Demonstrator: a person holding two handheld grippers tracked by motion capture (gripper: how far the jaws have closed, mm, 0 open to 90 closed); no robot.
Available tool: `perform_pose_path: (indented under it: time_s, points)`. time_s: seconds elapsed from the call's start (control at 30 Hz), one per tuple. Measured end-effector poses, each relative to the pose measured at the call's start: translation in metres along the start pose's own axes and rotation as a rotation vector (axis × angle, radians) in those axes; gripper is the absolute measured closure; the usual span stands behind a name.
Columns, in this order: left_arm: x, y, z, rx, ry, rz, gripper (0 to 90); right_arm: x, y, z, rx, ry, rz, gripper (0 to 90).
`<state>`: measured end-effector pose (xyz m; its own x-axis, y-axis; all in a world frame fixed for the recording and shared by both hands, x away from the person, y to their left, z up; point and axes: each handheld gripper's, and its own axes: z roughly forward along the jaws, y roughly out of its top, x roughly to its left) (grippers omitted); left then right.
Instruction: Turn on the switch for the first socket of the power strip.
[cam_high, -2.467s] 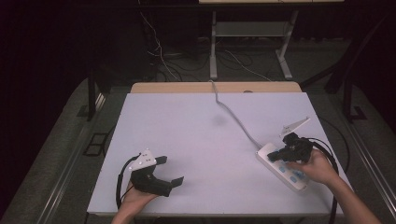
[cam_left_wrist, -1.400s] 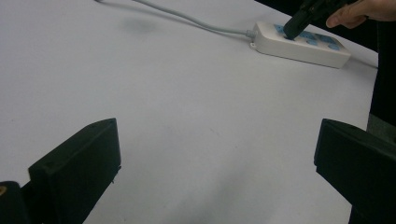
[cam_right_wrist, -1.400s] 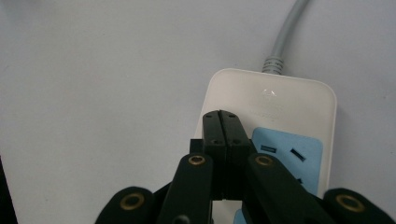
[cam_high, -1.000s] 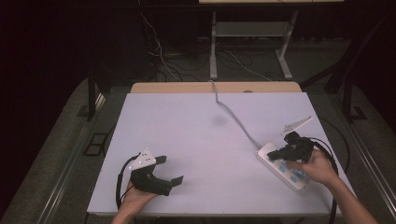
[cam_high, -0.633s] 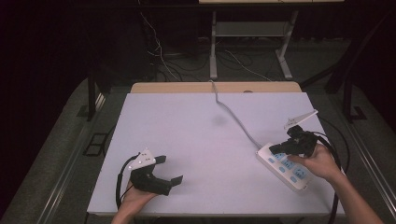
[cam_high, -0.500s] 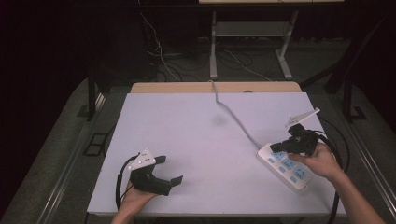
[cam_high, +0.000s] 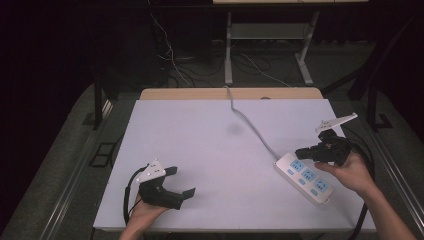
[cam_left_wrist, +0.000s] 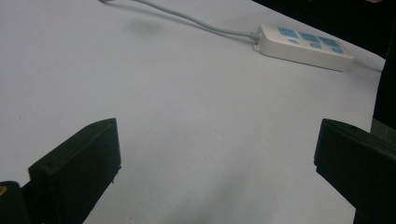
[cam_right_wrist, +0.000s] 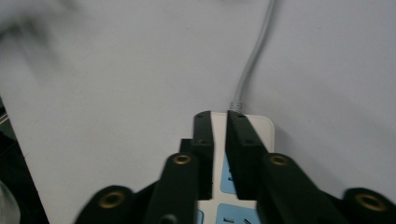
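Observation:
A white power strip (cam_high: 307, 177) with blue sockets lies flat near the table's right edge. Its grey cable (cam_high: 250, 125) runs off over the far edge. My right gripper (cam_high: 301, 151) hovers just above the cable end of the strip (cam_right_wrist: 262, 125). Its jaws (cam_right_wrist: 219, 116) have just been opening and stand a narrow slit apart with nothing between them. My left gripper (cam_high: 182, 181) rests at the front left of the table. In the left gripper view it (cam_left_wrist: 215, 158) stands wide open and holds nothing, with the strip (cam_left_wrist: 303, 41) far ahead.
The white table top (cam_high: 210, 140) has a wooden strip along its far edge. Beyond it stand a metal frame (cam_high: 270, 35) and loose floor cables. A black cable (cam_high: 367, 165) trails from the right gripper past the table's right edge.
The right gripper has lifted off the power strip and drifted toward its cable end, and its jaws have parted a little. The left gripper and the strip have stayed put.

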<state>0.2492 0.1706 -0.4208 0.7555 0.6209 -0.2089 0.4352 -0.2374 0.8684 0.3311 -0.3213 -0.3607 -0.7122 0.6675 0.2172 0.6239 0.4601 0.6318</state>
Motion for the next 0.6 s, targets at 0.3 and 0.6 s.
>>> perform_pose_path:
  time_s: [0.3,0.6]
  points:
    - [0.000,0.000,-0.002,-0.008,0.002,0.000,0.0,0.006,-0.013,-0.013,-0.096,-0.055,0.099,35.8]
    - [0.000,0.000,-0.002,-0.011,0.004,-0.002,0.0,0.020,-0.030,-0.015,-0.185,-0.022,0.152,0.1]
